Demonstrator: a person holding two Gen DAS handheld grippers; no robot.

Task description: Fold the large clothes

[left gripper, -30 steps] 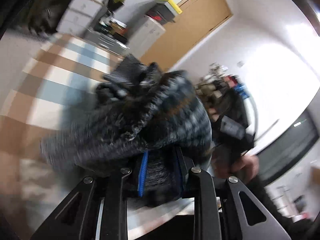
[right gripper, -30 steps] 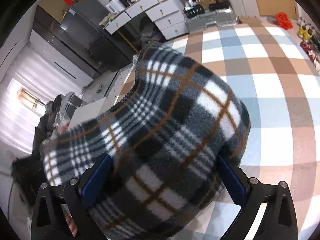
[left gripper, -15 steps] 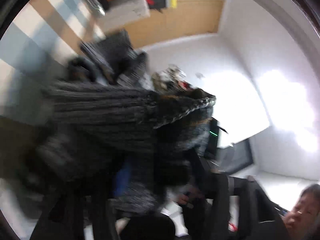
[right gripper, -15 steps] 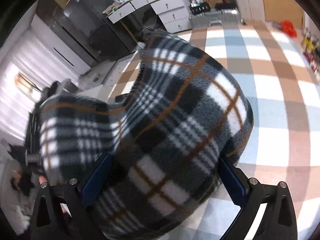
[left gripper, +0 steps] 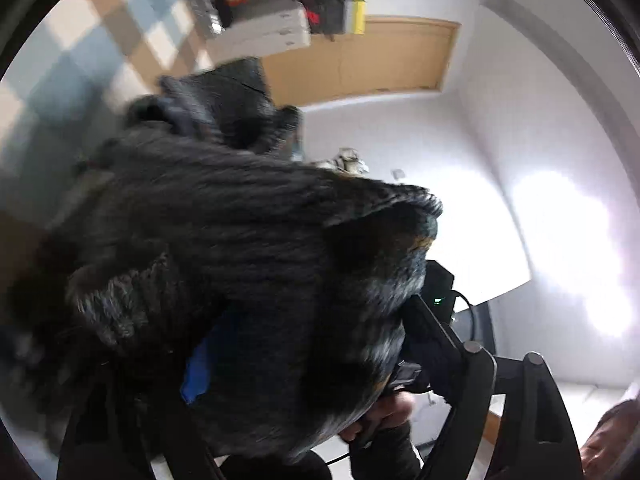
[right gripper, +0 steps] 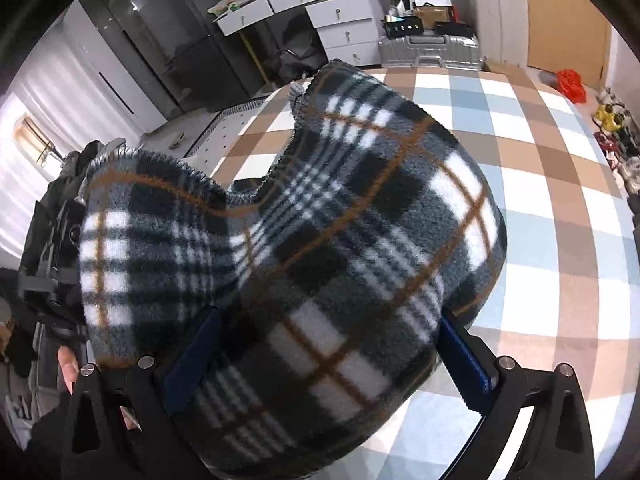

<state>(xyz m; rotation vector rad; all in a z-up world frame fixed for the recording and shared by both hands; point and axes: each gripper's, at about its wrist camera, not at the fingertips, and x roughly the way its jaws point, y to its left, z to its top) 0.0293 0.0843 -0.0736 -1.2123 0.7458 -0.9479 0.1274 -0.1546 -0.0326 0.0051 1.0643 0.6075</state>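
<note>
Surface: a checked covering (right gripper: 532,184) in tan, pale blue and white, filling the right wrist view from 12 to 4 o'clock. Room, same view: white drawer units (right gripper: 340,20) at 12 o'clock, a dark refrigerator (right gripper: 168,40) at 11, a silver suitcase (right gripper: 430,50) at 1, shoes (right gripper: 612,132) along the edge at 3.

The plaid fleece garment (right gripper: 320,248) bulges between the jaws of the right gripper (right gripper: 328,356); both blue pads sit against the cloth, so it is clamped on the fleece.

The left wrist view is blurred and tilted. The garment (left gripper: 240,240) reads only as a dark mass covering the left gripper (left gripper: 304,360); one blue pad (left gripper: 196,372) shows at 7 o'clock. Its jaws are opening with the cloth draped between them; no firm grip is visible.

Only the left wrist view shows the wooden door (left gripper: 360,56) at 12 o'clock and a hand (left gripper: 384,412) at 5.
</note>
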